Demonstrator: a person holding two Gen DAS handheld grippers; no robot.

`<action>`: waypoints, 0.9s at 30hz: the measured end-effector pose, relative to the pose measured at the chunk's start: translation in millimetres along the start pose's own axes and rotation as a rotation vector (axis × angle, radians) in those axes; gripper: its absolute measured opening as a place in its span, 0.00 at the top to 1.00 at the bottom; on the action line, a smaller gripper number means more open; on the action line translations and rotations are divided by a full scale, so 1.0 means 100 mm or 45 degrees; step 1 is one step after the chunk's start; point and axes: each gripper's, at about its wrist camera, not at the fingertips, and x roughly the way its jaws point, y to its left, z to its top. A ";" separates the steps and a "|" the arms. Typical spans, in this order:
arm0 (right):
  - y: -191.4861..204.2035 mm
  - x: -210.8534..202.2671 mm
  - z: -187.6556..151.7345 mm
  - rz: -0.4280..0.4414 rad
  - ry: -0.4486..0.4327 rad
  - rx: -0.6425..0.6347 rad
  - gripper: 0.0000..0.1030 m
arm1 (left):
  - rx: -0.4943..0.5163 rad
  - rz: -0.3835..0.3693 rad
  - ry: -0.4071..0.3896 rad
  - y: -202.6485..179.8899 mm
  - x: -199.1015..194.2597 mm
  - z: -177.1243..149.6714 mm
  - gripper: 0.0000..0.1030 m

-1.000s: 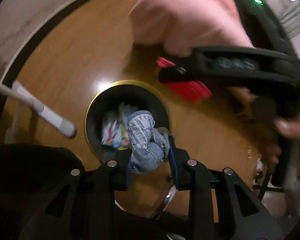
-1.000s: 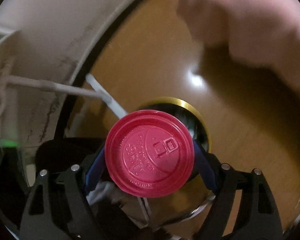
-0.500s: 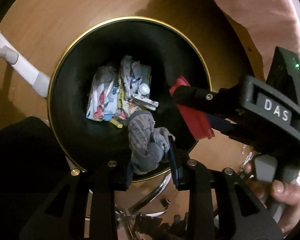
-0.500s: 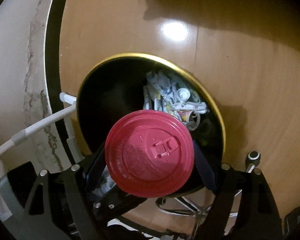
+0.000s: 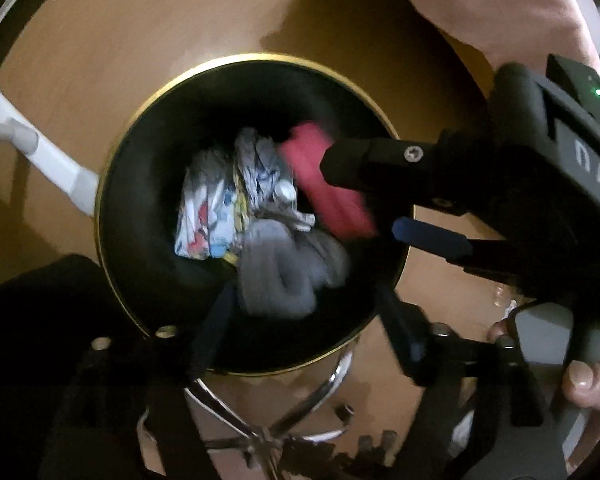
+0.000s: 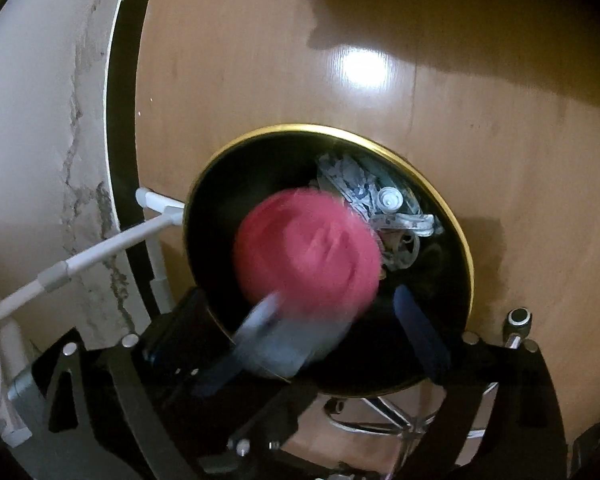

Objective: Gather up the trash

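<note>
The floor [image 6: 480, 100] is glossy wood, and on it stands a black bin [image 5: 236, 58] with a gold rim, taking up the middle of both views, a white pipe [image 5: 56, 168] at its 9 o'clock. At the bottom of the bin lies crumpled paper and wrappers [image 5: 220, 204]. Half a second ago both tongs gripped their loads over the bin; their jaws have just been opening, and both loads are now blurred, seemingly falling. The right tongs [image 6: 320, 320] stand released, and the red cup [image 6: 308, 252], lid up, is free of them inside the rim, toward the bin's 6 o'clock in the right view. The left tongs [image 5: 304, 316] are likewise spread, and the grey cloth wad [image 5: 284, 268] has left them and hangs just ahead, within the bin's mouth at its 6 o'clock. A person's hand [image 5: 588, 380] grips the right handle at 4 o'clock. I judge both pieces are binned, so the tongs are free for more trash.
</note>
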 end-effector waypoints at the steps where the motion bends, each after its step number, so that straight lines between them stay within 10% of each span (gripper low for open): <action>1: 0.00 -0.02 0.00 -0.006 -0.011 -0.002 0.10 | 0.003 -0.008 -0.004 0.00 -0.01 0.00 0.25; 8: 0.06 -0.44 -0.02 -0.070 -0.156 -0.002 0.09 | 0.028 0.007 -0.099 -0.11 -0.24 -0.05 0.21; 19: 0.83 -3.23 -0.84 -0.397 -1.166 -0.310 0.07 | 0.419 -0.148 -0.860 -1.25 -2.70 -0.92 0.12; 22: 1.41 -3.67 -1.45 -0.331 -1.452 -0.497 0.07 | 0.436 -0.096 -1.160 -1.15 -3.54 -1.27 0.10; 27: 2.47 -3.54 -2.27 -0.192 -1.624 -0.920 0.07 | 0.186 0.134 -1.480 -0.35 -4.52 -1.74 0.09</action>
